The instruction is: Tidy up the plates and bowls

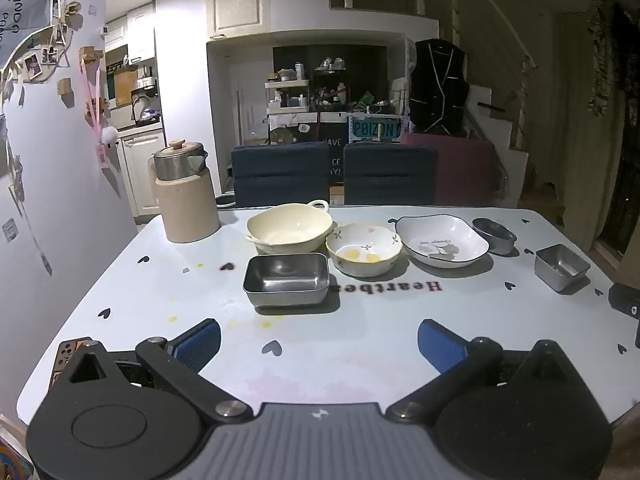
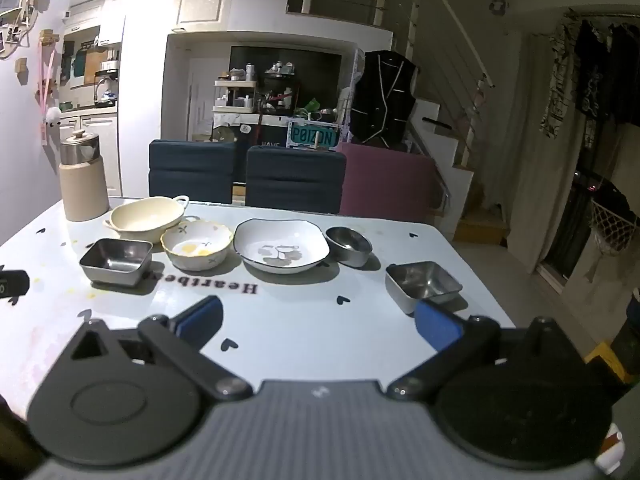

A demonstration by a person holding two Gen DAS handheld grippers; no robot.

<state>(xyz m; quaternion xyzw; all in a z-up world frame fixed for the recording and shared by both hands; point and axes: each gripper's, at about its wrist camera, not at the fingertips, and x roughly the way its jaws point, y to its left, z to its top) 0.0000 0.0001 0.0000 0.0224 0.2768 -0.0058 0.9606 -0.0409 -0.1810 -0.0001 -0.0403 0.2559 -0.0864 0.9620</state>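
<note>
Right view alone shows hanging curtains [image 2: 560, 92] upper right; left gripper [image 1: 319, 340], right gripper [image 2: 318, 320] jaws apart, empty; glossy ceramic floral bowl [image 1: 363, 249], rectangular steel tray [image 1: 286, 279].

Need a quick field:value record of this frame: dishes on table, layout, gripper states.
surface: table, pale cloth with heart prints
ceramic: cream handled bowl; floral bowl; white plate
steel: large rectangular tray; round steel bowl; small rectangular tray
layout: all separate, nothing stacked; large tray in front of the cream bowl
other: beige jug at the far left corner
left gripper: open, empty, above the table
right gripper: open, empty, right finger near the small tray
</note>
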